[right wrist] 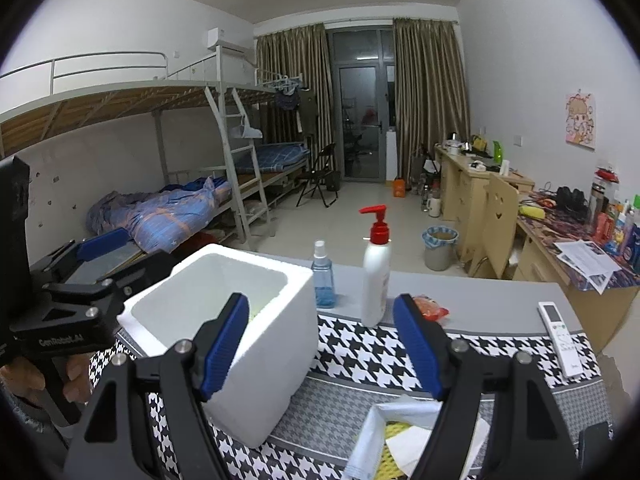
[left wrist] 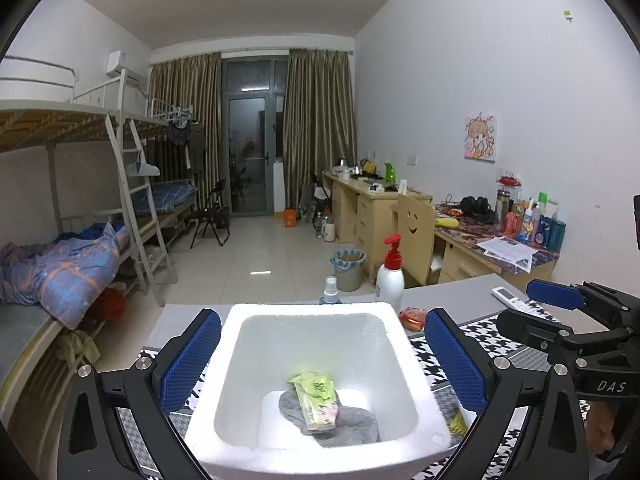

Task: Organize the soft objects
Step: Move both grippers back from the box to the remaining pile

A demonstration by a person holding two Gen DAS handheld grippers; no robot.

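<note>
A white foam box (left wrist: 240,432) stands on the houndstooth cloth, seen from above in the left wrist view. At its bottom lie a grey cloth (left wrist: 352,424) and a green tissue pack (left wrist: 318,400) on top of it. My left gripper (left wrist: 322,364) hangs open above the box, its blue pads wide apart and holding nothing. In the right wrist view the foam box (right wrist: 264,360) sits at left. My right gripper (right wrist: 322,354) is open beside it, empty. Below it lies a white packet with yellow mesh (right wrist: 394,436).
A white pump bottle (right wrist: 376,280), a blue spray bottle (right wrist: 323,276), a red snack packet (right wrist: 432,307) and a white remote (right wrist: 560,332) stand on the table. Beyond are bunk beds at left and desks with a chair at right.
</note>
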